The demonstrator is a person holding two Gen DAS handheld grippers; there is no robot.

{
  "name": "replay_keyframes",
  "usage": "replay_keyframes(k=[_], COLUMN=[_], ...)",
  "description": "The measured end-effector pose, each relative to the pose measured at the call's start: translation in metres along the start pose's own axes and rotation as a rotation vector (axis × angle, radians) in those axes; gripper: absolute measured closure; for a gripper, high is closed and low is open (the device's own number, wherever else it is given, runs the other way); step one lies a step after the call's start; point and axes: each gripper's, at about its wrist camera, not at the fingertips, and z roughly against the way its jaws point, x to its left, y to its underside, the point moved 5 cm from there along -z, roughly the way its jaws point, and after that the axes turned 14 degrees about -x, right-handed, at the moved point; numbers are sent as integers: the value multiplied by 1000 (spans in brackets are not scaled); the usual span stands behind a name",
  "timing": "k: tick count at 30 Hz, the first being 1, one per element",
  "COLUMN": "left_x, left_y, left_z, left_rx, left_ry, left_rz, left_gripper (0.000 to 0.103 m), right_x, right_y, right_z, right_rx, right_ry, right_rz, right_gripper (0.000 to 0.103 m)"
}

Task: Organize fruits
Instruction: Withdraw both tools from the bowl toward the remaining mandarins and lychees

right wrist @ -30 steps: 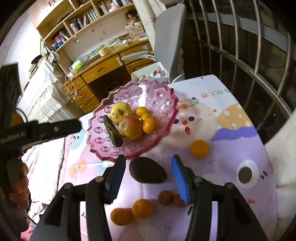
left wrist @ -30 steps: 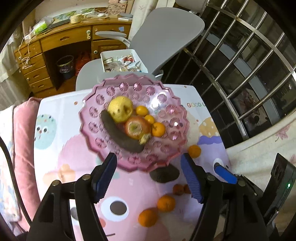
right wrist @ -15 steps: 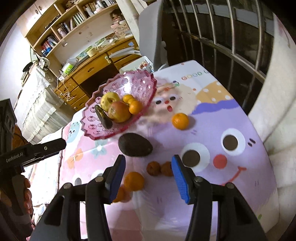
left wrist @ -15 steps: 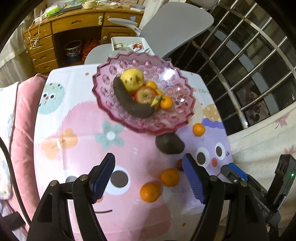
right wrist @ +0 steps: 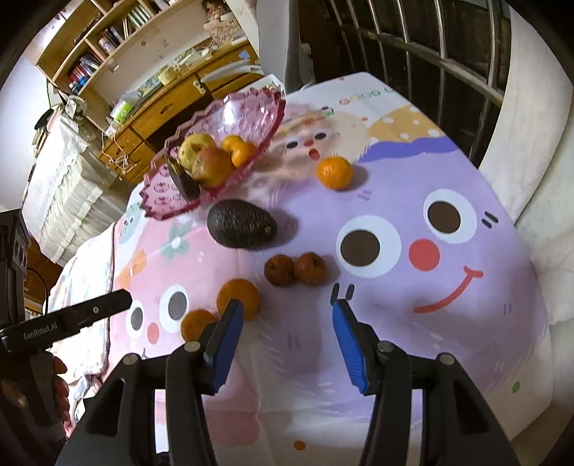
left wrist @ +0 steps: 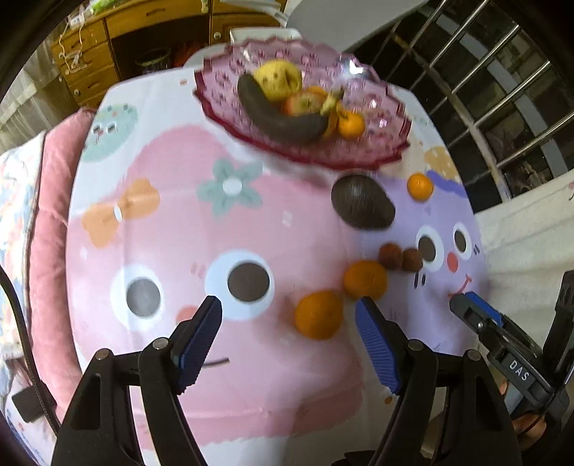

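A pink glass fruit bowl (left wrist: 376,150) (right wrist: 168,200) at the table's far side holds a yellow pear, an apple, small oranges and a dark banana (left wrist: 280,114). On the cartoon tablecloth lie a dark avocado (left wrist: 362,206) (right wrist: 242,224), two brown lychees (left wrist: 400,256) (right wrist: 296,269), two oranges (left wrist: 317,315) (right wrist: 238,297) close together and a third orange (left wrist: 419,186) (right wrist: 333,172) farther off. My left gripper (left wrist: 288,322) is open and empty, above the near oranges. My right gripper (right wrist: 287,321) is open and empty, just short of the lychees.
A wooden desk (right wrist: 172,104) and bookshelf stand behind the table, with a grey chair (left wrist: 351,21). A metal window grille (left wrist: 502,89) runs along the right. A pink cushion (left wrist: 50,229) lies at the table's left edge.
Both grippers have pulled back from the bowl toward the table's near side. The loose oranges and lychees now lie just ahead of the fingers. Both stay open.
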Motion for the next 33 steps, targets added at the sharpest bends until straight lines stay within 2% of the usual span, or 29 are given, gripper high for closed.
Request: replay_keyframes(k=[6, 13, 24, 33], left_x=[-2, -6, -15, -20], left_y=[28, 45, 49, 47], left_z=[-13, -23, -44, -61], left_rx=[74, 123, 122, 78], left_ry=[-6, -2, -55, -111], left_rz=[16, 46, 111, 148], left_gripper=[23, 22, 22, 37], right_x=[0, 1, 2, 8], right_y=[12, 17, 16, 12], right_z=[-10, -19, -29, -43], right_rx=[52, 88, 89, 32], right_ry=[7, 13, 2, -60], right_rz=[49, 168, 417, 644], right_gripper=[51, 51, 51, 51])
